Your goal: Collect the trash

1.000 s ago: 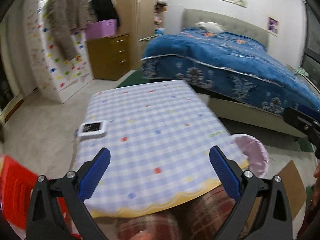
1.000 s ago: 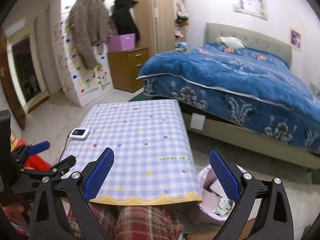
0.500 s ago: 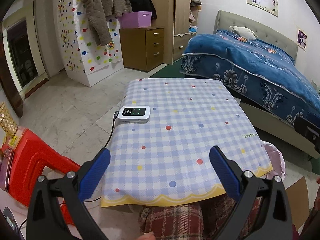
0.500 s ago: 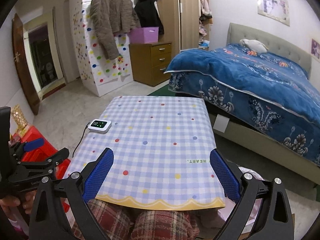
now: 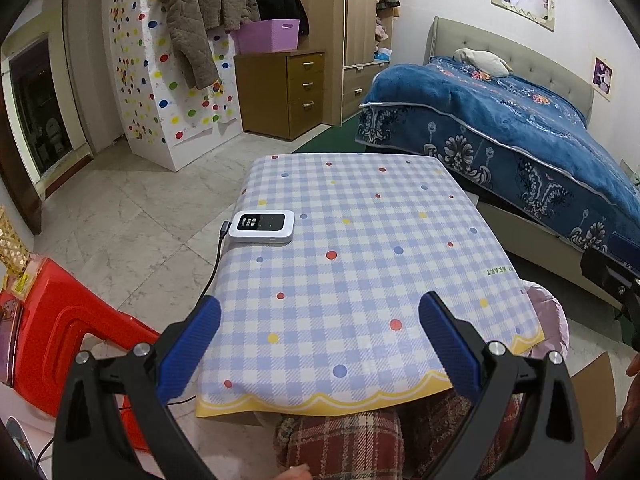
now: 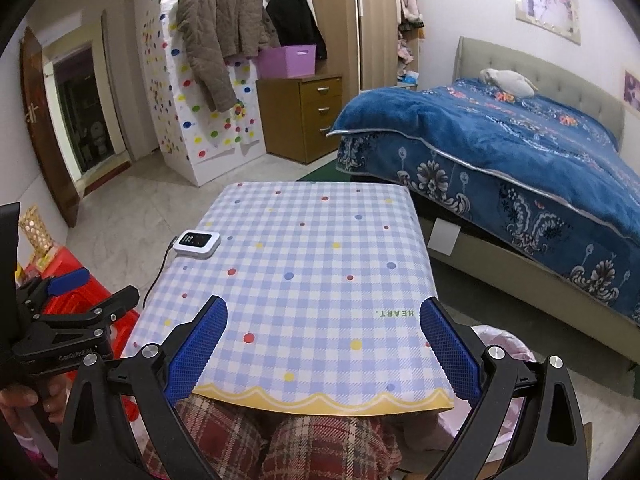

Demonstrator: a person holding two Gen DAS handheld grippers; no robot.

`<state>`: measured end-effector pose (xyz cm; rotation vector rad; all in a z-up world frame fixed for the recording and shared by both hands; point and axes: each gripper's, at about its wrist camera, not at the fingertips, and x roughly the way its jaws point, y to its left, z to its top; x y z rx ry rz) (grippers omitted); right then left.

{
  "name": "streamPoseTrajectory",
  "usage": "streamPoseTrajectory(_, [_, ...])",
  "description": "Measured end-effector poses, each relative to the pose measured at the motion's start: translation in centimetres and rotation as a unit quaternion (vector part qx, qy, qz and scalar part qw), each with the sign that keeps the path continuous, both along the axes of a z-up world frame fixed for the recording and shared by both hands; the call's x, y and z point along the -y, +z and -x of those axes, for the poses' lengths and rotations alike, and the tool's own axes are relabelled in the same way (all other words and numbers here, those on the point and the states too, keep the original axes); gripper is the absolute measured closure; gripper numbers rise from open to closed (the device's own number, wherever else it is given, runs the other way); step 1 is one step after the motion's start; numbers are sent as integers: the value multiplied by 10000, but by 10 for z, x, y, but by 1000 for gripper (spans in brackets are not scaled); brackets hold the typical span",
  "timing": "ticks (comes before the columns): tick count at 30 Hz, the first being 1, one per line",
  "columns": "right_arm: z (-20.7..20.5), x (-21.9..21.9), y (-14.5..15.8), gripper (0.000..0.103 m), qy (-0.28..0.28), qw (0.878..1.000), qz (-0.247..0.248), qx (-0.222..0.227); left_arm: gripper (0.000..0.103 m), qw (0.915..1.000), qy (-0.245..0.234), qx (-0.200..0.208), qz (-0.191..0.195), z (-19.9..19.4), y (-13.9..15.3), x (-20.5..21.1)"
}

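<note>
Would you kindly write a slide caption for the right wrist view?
Open right gripper above a checked table holding only a small white device, pink trash bag beside it.
</note>
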<state>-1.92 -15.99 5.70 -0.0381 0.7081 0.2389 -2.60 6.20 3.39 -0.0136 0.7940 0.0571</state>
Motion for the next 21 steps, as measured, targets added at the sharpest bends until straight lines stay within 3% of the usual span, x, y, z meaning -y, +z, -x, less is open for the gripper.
streamPoseTrajectory(21, [-3,5,-5,7,-25,10000,-23,-34,7,10000,-7,-17,-32,-2,-2,0])
